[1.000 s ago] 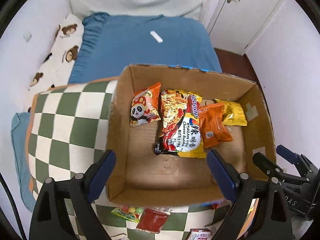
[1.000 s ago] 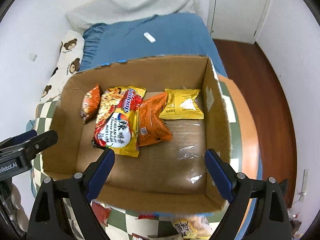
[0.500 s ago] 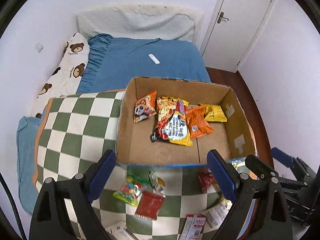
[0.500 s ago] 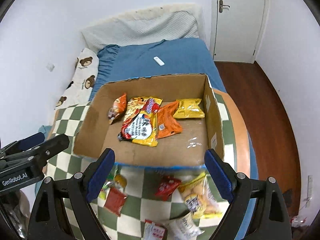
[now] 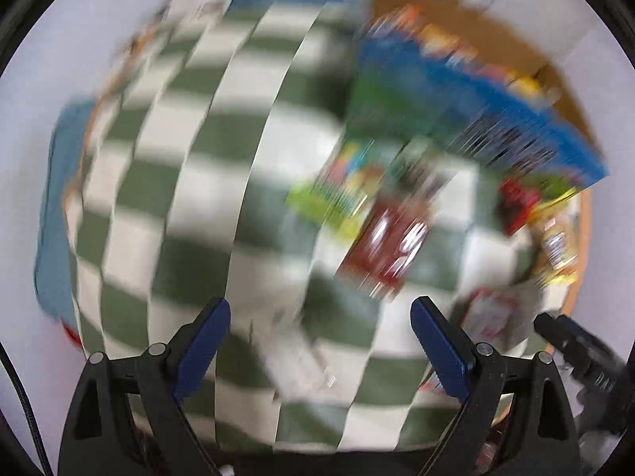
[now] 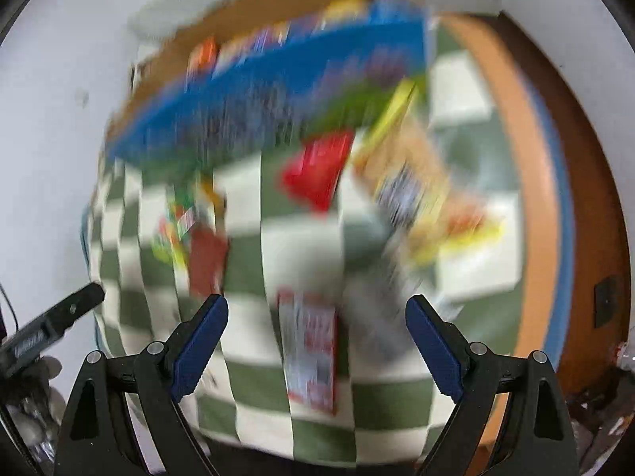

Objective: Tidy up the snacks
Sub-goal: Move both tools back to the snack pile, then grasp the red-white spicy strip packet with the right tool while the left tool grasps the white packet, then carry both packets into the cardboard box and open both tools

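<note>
Both views are heavily motion-blurred. My left gripper [image 5: 320, 313] hangs open over the green-and-white checked tabletop [image 5: 166, 182], nothing between its fingers. Ahead of it lie a dark red packet [image 5: 391, 244] and a green-yellow candy bag [image 5: 337, 186]. The cardboard box [image 5: 468, 16] with a blue outer front [image 5: 476, 95] stands at the upper right. My right gripper [image 6: 316, 311] is open too, above a red-and-white packet [image 6: 311, 353]. Further on are a bright red packet [image 6: 319, 168], a large yellow snack bag [image 6: 428, 202] and the box [image 6: 278, 12], holding several packets.
The table's orange rim [image 6: 512, 127] and the dark wood floor [image 6: 595, 182] run down the right of the right wrist view. The other gripper's black tip [image 6: 55, 323] pokes in at the left there; in the left wrist view it shows at the lower right [image 5: 583, 357].
Both grippers have pulled back from above the box and sunk toward the table. The loose packets in front of the box now fill the views. Jaws stay open and hold nothing.
</note>
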`<state>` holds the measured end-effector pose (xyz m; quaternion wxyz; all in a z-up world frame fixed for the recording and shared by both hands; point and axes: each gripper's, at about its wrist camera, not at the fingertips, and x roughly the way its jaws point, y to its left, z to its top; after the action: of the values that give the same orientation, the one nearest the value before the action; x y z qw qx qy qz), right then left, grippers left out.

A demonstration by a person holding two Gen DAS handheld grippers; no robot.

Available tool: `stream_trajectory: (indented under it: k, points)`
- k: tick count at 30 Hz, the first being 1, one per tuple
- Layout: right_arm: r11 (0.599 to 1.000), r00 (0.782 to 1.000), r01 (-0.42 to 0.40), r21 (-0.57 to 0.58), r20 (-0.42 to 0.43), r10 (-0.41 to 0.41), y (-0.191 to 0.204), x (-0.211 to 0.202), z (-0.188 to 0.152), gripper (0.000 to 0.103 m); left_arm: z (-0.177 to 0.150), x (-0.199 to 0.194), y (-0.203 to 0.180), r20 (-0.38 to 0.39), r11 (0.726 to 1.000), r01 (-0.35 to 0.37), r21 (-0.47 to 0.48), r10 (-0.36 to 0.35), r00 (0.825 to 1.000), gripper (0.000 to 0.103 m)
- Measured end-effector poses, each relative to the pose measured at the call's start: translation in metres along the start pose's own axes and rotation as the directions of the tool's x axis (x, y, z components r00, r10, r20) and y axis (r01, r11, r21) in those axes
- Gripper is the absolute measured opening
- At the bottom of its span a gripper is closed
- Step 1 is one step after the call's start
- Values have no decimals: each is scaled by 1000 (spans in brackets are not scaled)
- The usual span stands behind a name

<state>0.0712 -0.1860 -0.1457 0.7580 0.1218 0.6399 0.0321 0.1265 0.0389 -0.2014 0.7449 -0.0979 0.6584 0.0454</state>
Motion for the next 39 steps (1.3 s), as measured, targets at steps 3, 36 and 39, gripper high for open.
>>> stream_trajectory:
  k: [3, 36, 39]
  points:
    - [999, 997, 29, -32, -76, -31, 13, 40, -30, 93, -23, 45, 30, -142, 993, 23, -115, -39, 989, 93]
    - [938, 976, 215, -272, 24, -217, 65, 109, -88, 48, -79, 111, -50, -124, 987, -20, 161, 40, 991, 57]
    - [945, 981, 194, -262, 36, -191, 68, 105, -89, 45, -81, 99, -54, -106, 987, -6, 158, 23, 994, 57]
